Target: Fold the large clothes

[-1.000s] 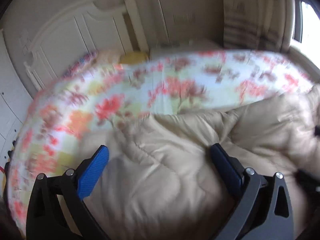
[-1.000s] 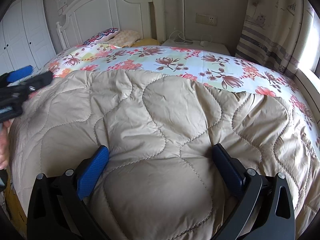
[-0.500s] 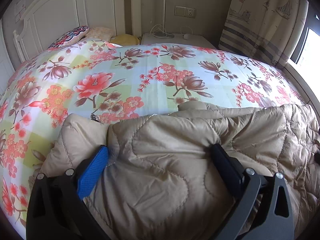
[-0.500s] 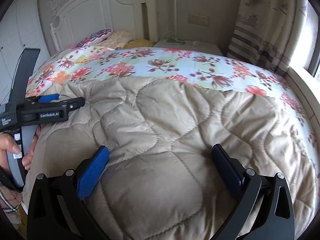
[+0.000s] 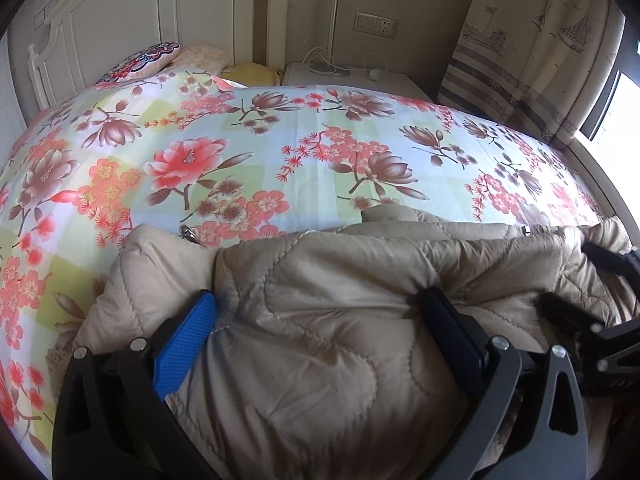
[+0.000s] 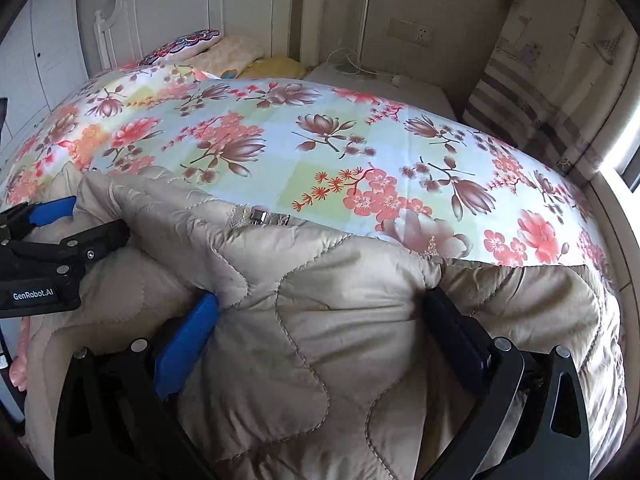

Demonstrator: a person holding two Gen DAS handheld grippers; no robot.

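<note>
A large beige quilted jacket (image 5: pixel 340 360) lies bunched at the near edge of the floral bed sheet (image 5: pixel 280 140). Its zipper pull (image 5: pixel 188 234) shows at the left fold. My left gripper (image 5: pixel 320 300) is open, blue pads wide apart, with padded fabric bulging between them. The right wrist view shows the same jacket (image 6: pixel 340 320), zipper teeth (image 6: pixel 260 216) along its far edge. There my right gripper (image 6: pixel 322 298) is open too, pressed into the fabric. The left gripper (image 6: pixel 60 240) sits close at the left, and the right gripper (image 5: pixel 580 280) shows at the left view's right edge.
Pillows (image 5: pixel 148 56) lie by the white headboard (image 5: pixel 120 20) at the far end. A white nightstand (image 5: pixel 348 76) with a lamp pole and cables stands behind the bed. A patterned curtain (image 5: pixel 520 60) and a bright window are on the right. A hand (image 6: pixel 18 360) shows at the far left.
The jacket's far edge has come toward me, baring much more floral sheet. The left gripper swung down onto the jacket beside the right one. Both jaws stayed wide.
</note>
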